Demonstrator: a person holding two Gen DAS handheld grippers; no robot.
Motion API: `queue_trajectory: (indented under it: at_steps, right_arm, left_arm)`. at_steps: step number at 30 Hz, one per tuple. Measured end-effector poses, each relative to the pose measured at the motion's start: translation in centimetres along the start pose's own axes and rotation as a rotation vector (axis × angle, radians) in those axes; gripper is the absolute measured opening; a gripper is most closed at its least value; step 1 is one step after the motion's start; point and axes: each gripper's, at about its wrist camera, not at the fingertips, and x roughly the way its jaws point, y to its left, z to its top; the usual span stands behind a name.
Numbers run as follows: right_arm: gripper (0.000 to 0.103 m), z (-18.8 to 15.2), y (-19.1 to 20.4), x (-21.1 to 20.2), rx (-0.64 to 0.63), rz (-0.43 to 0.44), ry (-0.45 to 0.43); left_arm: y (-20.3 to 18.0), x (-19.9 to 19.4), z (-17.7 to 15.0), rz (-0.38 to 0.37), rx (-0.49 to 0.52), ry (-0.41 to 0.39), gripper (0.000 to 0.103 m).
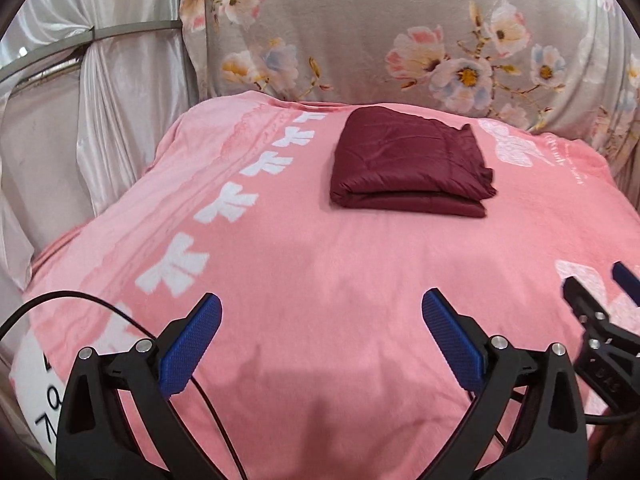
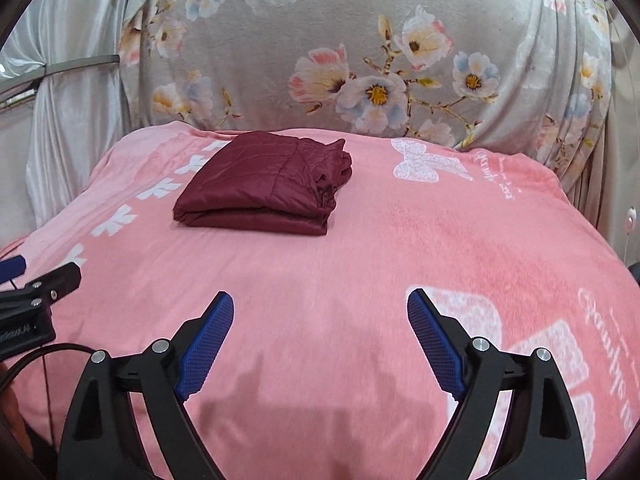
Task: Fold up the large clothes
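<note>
A dark maroon garment lies folded into a neat rectangular stack on the far part of a pink blanket. It also shows in the right wrist view, left of centre. My left gripper is open and empty, low over the near part of the blanket, well short of the garment. My right gripper is open and empty too, beside the left one. The right gripper's fingers show at the right edge of the left wrist view.
The pink blanket with white bow prints covers the whole work surface. A grey floral sheet hangs behind it. White satin drapes hang at the left. A black cable runs near my left gripper.
</note>
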Motion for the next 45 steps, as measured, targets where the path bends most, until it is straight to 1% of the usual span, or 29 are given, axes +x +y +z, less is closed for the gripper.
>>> queue_trajectory:
  at_steps: [2,3,5,6,8,10,11,12,14,16,19,21,25,32,36,45]
  right_arm:
    - [0.087,-0.6,-0.1,-0.4,0.011,0.012,-0.005]
    - [0.087,-0.8,-0.2,-0.3,0.012,0.011,-0.004]
    - [0.087,-1.3,-0.3,0.3,0.016,0.007,0.009]
    - [0.087,-1.6,-0.4,0.9,0.025,0.004,0.014]
    - [0.087,-1.9,-0.7,2.0,0.04,-0.002,0.026]
    - [0.087,-2.0,-0.9,3.4,0.058,-0.007,0.058]
    - [0.087,-1.9,-1.0,4.2,0.073,-0.003,0.086]
    - [0.087,-1.9,-1.2,4.7,0.09,0.003,0.095]
    - [0.087,-1.7,-1.3,5.2,0.112,0.001,0.091]
    - [0.087,-1.4,-1.1,5.9,0.114,-0.013,0.099]
    - [0.087,-1.3,-0.4,6.9,0.093,-0.04,0.135]
    - [0.087,-1.4,-0.1,7.0,0.081,-0.059,0.137]
    - [0.087,-1.3,0.4,6.7,0.063,-0.09,0.122]
    - [0.087,-1.2,0.6,5.9,0.04,-0.111,0.085]
    - [0.087,-1.1,1.2,5.8,0.002,-0.128,0.075]
    - [0.087,-1.1,1.4,5.7,-0.01,-0.134,0.069]
  left_arm:
    - [-0.1,-0.2,-0.3,-0.003,-0.006,-0.003,0.098]
    - [-0.1,0.3,-0.3,0.007,-0.008,0.0,0.098]
    - [-0.1,1.2,-0.2,0.008,-0.03,-0.001,0.098]
    - [-0.1,1.8,-0.1,0.004,-0.052,-0.014,0.098]
    - [-0.5,2.7,-0.2,0.021,-0.067,-0.032,0.098]
    - [-0.9,4.2,-0.1,0.034,-0.062,-0.03,0.098]
    - [-1.1,4.7,-0.1,0.035,-0.062,-0.032,0.098]
    - [-1.2,5.1,0.0,0.029,-0.063,-0.042,0.098]
    - [-1.6,6.5,0.1,0.053,-0.056,-0.03,0.098]
    - [-1.7,7.8,0.2,0.048,-0.063,-0.027,0.098]
    - [-1.6,9.1,-0.1,0.065,-0.08,-0.027,0.098]
    - [-1.2,9.7,-0.4,0.051,-0.098,0.002,0.098]
    - [-1.1,9.7,-0.6,0.047,-0.109,0.003,0.098]
    - [-1.7,9.2,-0.5,0.061,-0.075,-0.026,0.098]
    - [-1.8,9.0,-0.5,0.066,-0.062,-0.038,0.098]
    - [-2.2,8.8,-0.5,0.079,-0.046,-0.052,0.098]
